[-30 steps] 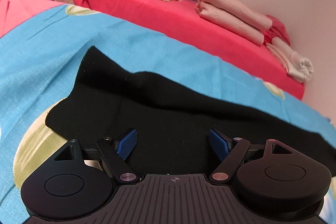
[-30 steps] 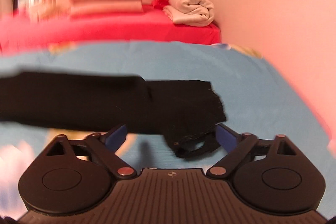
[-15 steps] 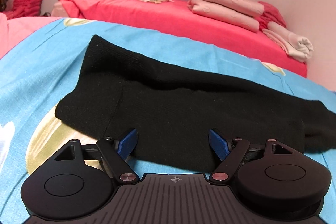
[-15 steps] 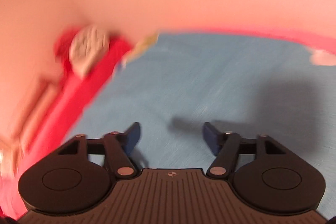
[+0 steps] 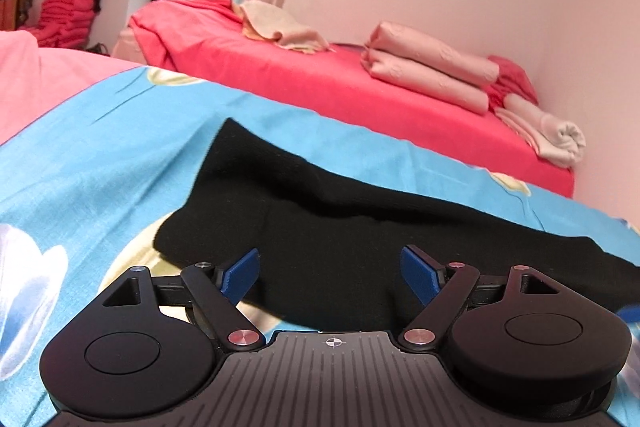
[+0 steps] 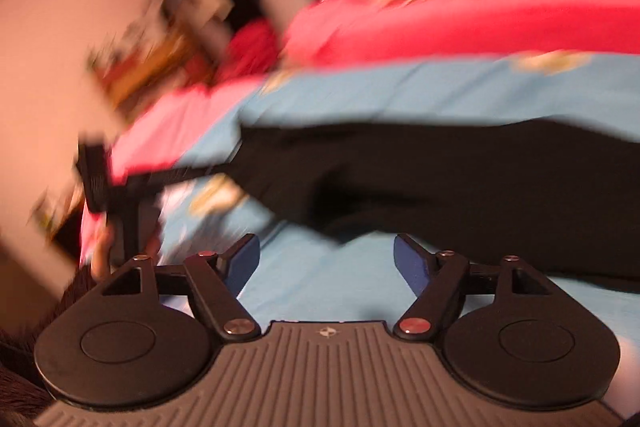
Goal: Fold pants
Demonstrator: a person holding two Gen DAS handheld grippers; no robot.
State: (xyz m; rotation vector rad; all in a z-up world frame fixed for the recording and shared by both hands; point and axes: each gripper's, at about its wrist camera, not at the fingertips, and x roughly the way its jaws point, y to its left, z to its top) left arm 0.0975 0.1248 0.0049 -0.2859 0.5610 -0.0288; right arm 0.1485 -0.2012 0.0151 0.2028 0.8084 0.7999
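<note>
So far, the black pants [image 5: 360,227] lay on the blue patterned sheet [image 5: 100,155] of the near bed, and they looked to have been folded once lengthwise, one leg laid over the other, since a single long dark band showed rather than two spread legs; that is a judgement from the outline, as the black cloth hid its own layers. What was left, by my reading, were the crosswise folds that would bring the leg end toward the waist end and make a compact packet. The long axis of the garment ran across the left wrist view from the broader end at the left, whose upper corner pointed up toward the red bed [image 5: 320,79] behind, to the narrower leg end trailing off at the right edge. In the blurred right wrist view the same band [image 6: 460,167] ran left to right, with a rumpled lip near the middle of the frame. The left gripper [image 5: 328,267] hung just over the near edge of the cloth, its blue pads [image 5: 240,273] spread wide and grasping nothing. The right gripper [image 6: 326,259] was likewise released, its pads apart over bare sheet just beside the pants' near edge, touching no fabric as far as the blur allowed one to tell. Folded pink bedding [image 5: 432,71] sat on the red bed, well apart from the work.
</note>
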